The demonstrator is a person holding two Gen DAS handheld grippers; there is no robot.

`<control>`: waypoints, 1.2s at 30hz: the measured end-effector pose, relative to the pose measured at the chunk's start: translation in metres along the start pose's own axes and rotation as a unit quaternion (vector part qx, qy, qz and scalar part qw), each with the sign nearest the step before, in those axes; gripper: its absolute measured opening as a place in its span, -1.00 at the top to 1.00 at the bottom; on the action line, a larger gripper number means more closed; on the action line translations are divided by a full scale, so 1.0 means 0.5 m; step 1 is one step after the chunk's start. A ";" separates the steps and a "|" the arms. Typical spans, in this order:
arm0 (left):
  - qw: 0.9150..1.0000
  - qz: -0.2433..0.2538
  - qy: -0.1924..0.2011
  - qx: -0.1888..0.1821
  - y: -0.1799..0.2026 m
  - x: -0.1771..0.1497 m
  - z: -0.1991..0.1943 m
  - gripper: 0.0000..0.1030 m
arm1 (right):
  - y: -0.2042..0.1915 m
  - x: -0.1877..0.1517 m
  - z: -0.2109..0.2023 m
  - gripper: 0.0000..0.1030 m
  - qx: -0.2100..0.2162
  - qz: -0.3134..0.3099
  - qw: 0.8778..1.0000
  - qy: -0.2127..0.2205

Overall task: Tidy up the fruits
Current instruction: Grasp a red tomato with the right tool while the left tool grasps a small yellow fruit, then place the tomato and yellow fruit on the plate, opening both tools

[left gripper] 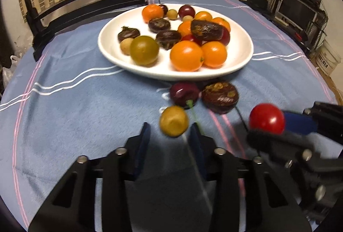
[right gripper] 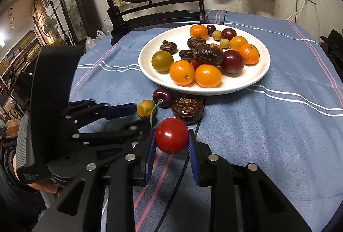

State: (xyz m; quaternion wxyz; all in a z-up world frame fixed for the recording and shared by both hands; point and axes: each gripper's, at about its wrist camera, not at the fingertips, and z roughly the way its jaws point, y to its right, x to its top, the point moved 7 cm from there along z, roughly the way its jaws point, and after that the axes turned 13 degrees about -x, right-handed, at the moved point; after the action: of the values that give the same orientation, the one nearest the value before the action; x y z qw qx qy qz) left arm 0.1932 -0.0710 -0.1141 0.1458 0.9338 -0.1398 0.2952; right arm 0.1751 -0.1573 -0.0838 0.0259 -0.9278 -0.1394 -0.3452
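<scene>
A white plate [left gripper: 111, 45] [right gripper: 148, 60] holds several fruits: orange kumquats, dark brown fruits, plums and small tan fruits. In front of it on the blue cloth lie a dark cherry [left gripper: 184, 93] [right gripper: 163, 96], a dark brown round fruit [left gripper: 220, 96] [right gripper: 188, 110] and a small yellow-green fruit [left gripper: 174, 121] [right gripper: 145, 108]. My left gripper [left gripper: 170, 131] [right gripper: 135, 113] is open, its fingers on either side of the yellow-green fruit. My right gripper [right gripper: 171, 143] [left gripper: 270, 124] is shut on a red cherry tomato [right gripper: 171, 138] [left gripper: 267, 118], just right of the left gripper.
A dark wooden chair [right gripper: 154, 11] [left gripper: 85, 7] with a round painted back stands behind the table. A blue striped cloth [left gripper: 75, 103] [right gripper: 268, 135] covers the round table. Shelves with electronics [left gripper: 300, 11] stand at the far right.
</scene>
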 end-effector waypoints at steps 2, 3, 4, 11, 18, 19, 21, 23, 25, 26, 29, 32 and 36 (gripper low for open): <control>1.000 0.007 0.004 0.000 0.003 0.000 0.000 0.50 | 0.002 -0.001 0.002 0.43 -0.003 0.001 1.000 -0.001; 1.000 0.006 0.003 -0.003 0.002 -0.002 -0.003 0.50 | 0.004 0.000 0.002 0.43 -0.005 0.002 1.000 0.000; 1.000 0.001 0.001 -0.006 -0.001 -0.003 -0.007 0.51 | 0.007 0.000 0.000 0.43 -0.005 0.006 1.000 0.002; 0.998 -0.017 0.052 0.001 -0.023 0.066 -0.081 0.51 | 0.035 0.068 -0.047 0.43 -0.025 0.038 0.997 0.067; 0.995 -0.073 0.066 -0.012 -0.061 0.193 -0.046 0.51 | 0.042 0.213 0.005 0.42 -0.031 0.052 0.995 0.083; 0.995 -0.076 0.065 -0.008 -0.064 0.196 -0.039 0.51 | 0.045 0.221 0.017 0.40 -0.033 0.058 0.995 0.079; 0.994 -0.090 0.065 0.006 -0.079 0.200 -0.024 0.48 | 0.060 0.234 0.044 0.35 -0.041 0.078 0.993 0.073; 0.991 -0.104 0.080 0.024 -0.093 0.196 -0.029 -0.05 | 0.083 0.234 0.059 -0.11 -0.055 0.111 0.990 0.069; 0.989 -0.107 0.099 0.028 -0.098 0.190 -0.045 -0.53 | 0.103 0.222 0.053 -0.23 -0.051 0.140 0.986 0.075; 0.989 -0.103 0.105 0.034 -0.097 0.184 -0.054 -0.53 | 0.105 0.215 0.051 -0.23 -0.048 0.140 0.986 0.075; 0.990 -0.098 0.096 0.028 -0.091 0.166 -0.062 -0.55 | 0.109 0.174 0.032 -0.23 -0.062 0.115 0.988 0.076; 0.989 -0.117 0.083 0.031 -0.092 0.134 -0.064 -0.70 | 0.092 0.136 0.023 -0.24 -0.068 0.071 0.994 0.057; 0.987 -0.141 0.059 0.051 -0.103 0.074 -0.063 -0.70 | 0.059 0.076 0.026 -0.24 -0.068 0.004 0.998 0.019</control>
State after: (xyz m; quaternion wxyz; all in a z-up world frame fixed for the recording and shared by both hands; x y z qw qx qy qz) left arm 0.2238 -0.0188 -0.0772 0.1462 0.9314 0.0174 0.3329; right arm 0.2188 -0.1746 -0.0678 -0.0329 -0.9211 -0.1118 -0.3715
